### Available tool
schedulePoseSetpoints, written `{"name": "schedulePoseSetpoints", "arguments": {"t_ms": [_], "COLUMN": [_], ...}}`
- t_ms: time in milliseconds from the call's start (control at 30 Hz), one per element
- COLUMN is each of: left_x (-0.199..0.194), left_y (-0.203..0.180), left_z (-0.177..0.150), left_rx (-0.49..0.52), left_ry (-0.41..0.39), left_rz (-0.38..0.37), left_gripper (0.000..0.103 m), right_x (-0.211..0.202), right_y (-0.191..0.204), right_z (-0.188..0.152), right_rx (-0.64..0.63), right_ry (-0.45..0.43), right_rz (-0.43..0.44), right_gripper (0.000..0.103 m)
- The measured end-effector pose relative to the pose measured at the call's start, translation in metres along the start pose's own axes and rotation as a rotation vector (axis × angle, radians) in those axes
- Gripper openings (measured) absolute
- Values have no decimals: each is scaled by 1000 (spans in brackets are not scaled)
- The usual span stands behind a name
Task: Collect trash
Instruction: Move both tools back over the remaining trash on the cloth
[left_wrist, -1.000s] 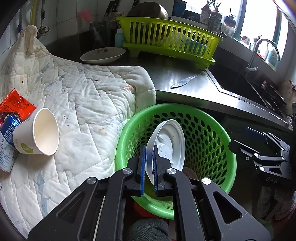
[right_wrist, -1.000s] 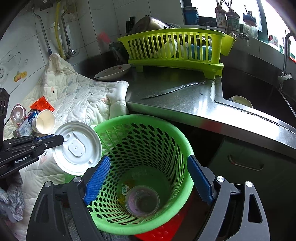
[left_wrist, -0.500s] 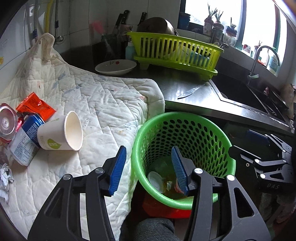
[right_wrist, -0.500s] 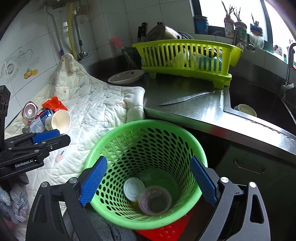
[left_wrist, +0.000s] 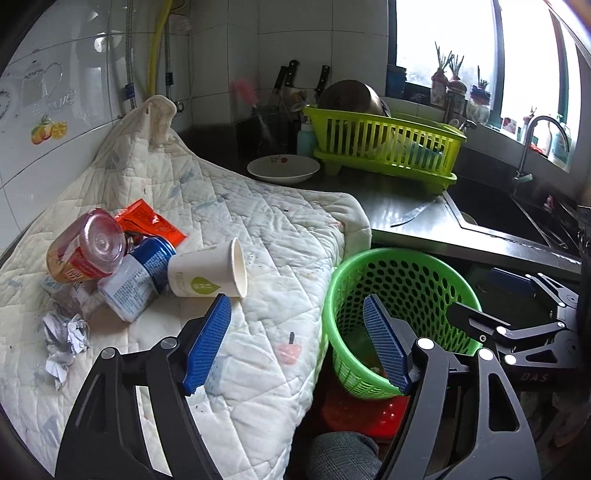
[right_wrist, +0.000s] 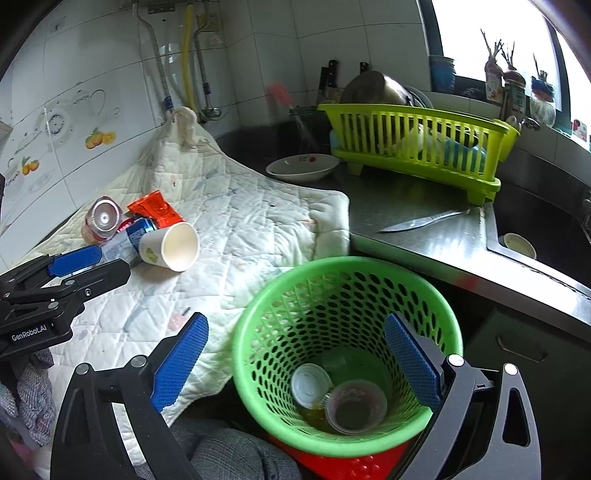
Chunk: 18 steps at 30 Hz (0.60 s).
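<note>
Dropped from the left gripper (left_wrist: 295, 347), a white lid (right_wrist: 310, 384) is now seen lying at the bottom of the green basket (right_wrist: 258, 317), beside a clear plastic cup (right_wrist: 356, 406); a second ago it was pinched between the blue pads over the basket. Both pairs of jaws have just been opening, and nothing is held between them: the left gripper is released and hangs over the edge of the quilted cloth (left_wrist: 258, 229), and the right gripper (right_wrist: 299, 365) is spread wide above the basket's mouth. One piece of trash is therefore judged collected. More is left on the cloth, well apart from the basket: a tipped paper cup (left_wrist: 207, 273), a blue can (left_wrist: 140, 277), a jar (left_wrist: 85, 251), an orange wrapper (left_wrist: 151, 221) and crumpled paper (left_wrist: 64, 336). The paper cup is nearest the left gripper and is probably the next thing to be picked up.
</note>
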<state>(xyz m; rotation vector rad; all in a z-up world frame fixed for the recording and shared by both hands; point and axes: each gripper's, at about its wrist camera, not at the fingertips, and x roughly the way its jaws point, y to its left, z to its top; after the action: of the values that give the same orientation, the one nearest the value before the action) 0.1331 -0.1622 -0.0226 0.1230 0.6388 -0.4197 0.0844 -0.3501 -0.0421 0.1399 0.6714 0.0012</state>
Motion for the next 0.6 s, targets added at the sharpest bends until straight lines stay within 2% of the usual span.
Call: {"name": "schedulePoseSetpoints", "arguments": {"t_ms": [200,600], "left_x": [-15,-40], "left_y": [18,70], "left_z": [-5,-21], "left_rx": [-28,-113], "left_ry": [-25,-47], "left_rz": [38,131], "left_gripper": [84,88], "right_x": [-1,8], "right_y": [24,62], "right_z": [5,14], "right_rx": [-27,-74], "right_ry": [-7,-3], "right_rz": [32,85], "right_gripper": [94,94]}}
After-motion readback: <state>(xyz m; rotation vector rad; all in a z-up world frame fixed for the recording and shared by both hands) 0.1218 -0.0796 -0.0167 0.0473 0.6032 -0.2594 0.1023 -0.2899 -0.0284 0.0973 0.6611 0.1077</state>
